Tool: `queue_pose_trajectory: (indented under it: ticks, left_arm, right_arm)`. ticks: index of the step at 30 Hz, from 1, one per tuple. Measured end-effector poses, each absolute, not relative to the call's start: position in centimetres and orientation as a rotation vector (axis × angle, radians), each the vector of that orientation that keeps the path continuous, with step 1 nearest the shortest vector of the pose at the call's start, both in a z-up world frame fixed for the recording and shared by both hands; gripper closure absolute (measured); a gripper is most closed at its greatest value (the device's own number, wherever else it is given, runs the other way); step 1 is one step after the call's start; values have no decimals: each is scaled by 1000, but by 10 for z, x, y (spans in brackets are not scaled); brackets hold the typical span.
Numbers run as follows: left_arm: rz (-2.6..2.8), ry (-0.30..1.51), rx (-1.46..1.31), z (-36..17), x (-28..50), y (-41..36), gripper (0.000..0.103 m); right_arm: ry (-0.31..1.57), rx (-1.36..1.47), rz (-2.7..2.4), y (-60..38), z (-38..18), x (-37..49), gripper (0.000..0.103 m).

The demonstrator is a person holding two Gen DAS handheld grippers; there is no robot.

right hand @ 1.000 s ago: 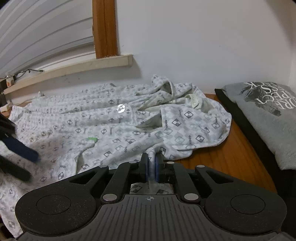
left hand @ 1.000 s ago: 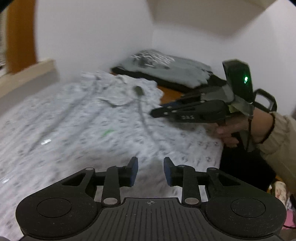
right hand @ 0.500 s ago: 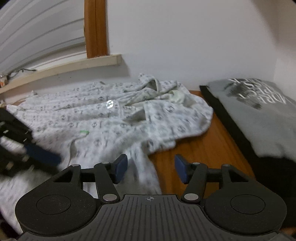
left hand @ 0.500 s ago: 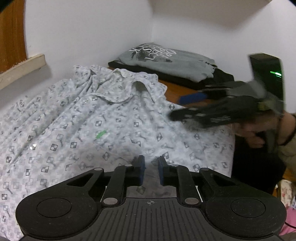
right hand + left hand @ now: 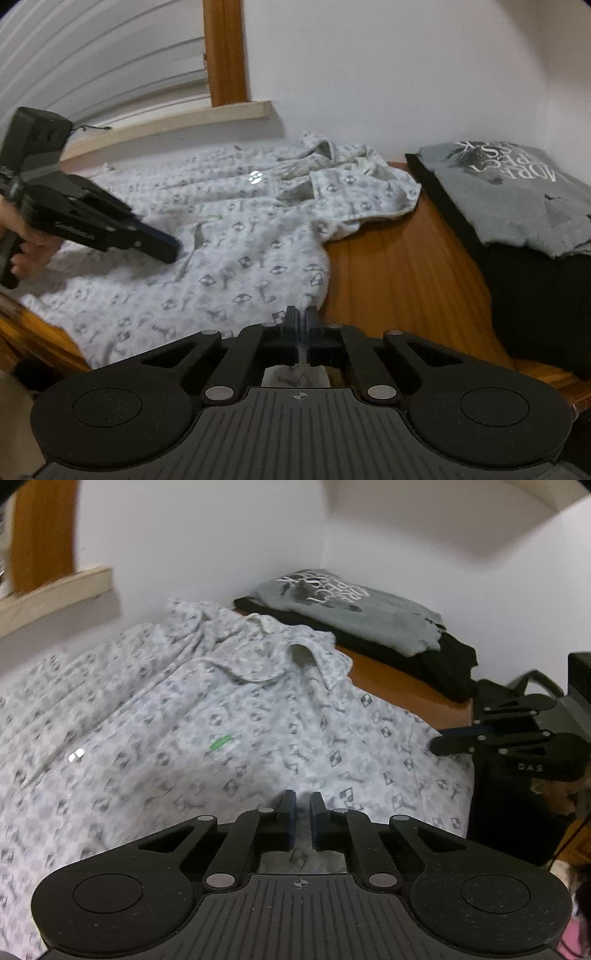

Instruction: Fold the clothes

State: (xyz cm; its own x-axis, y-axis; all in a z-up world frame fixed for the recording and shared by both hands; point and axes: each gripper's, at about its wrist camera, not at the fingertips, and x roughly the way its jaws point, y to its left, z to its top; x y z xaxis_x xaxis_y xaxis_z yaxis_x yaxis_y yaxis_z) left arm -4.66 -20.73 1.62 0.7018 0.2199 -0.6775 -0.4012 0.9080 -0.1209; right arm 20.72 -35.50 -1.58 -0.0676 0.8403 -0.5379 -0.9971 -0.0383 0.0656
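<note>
A white shirt with a grey diamond print [image 5: 221,709] lies spread and rumpled over the wooden table [image 5: 388,266], collar toward the wall. My left gripper [image 5: 302,808] sits low on the near part of the shirt. Its jaws are closing, with only a narrow gap left and cloth between the pads. From the right wrist view, the left gripper [image 5: 166,251] rests its tips on the shirt [image 5: 240,236], where creases gather. My right gripper [image 5: 301,325] is shut on the shirt's near right edge, a strip of cloth pinched between its pads. That right gripper [image 5: 443,744] also shows at the shirt's right side.
A folded grey T-shirt with white print [image 5: 509,184] lies on a black garment [image 5: 424,657] at the table's far right, by the wall corner. A wooden window sill [image 5: 177,122] runs behind the shirt. A person's hand [image 5: 33,243] holds the left gripper.
The right gripper opened wide, shifted right along the shirt's edge and closed on the cloth again. The left gripper's jaws narrowed from a wide gap to a slit over the shirt.
</note>
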Motion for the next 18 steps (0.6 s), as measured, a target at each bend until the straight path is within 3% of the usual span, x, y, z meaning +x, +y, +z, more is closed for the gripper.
queue_pose_trajectory:
  ticks: [4,8,10,14,18]
  left_arm:
    - [475,649,-275,27,-100,-183,77]
    - [603,589,-309,39,-161,-158,76]
    - [656,556,-332,43,-191,-151,60]
    - [720,502,-386,44,-235,-146,50]
    - [726,498,-405,37,-255,-147,34]
  right_arm:
    - [420,-354,1581,-338,5,204,99]
    - [331,-340,1608,-301,36,191,99]
    - [274,-355,1624,-276,47,177,99]
    - [272,-411,1627,-222,38,154,99]
    - [325,-492,1589,-192,10,145,99]
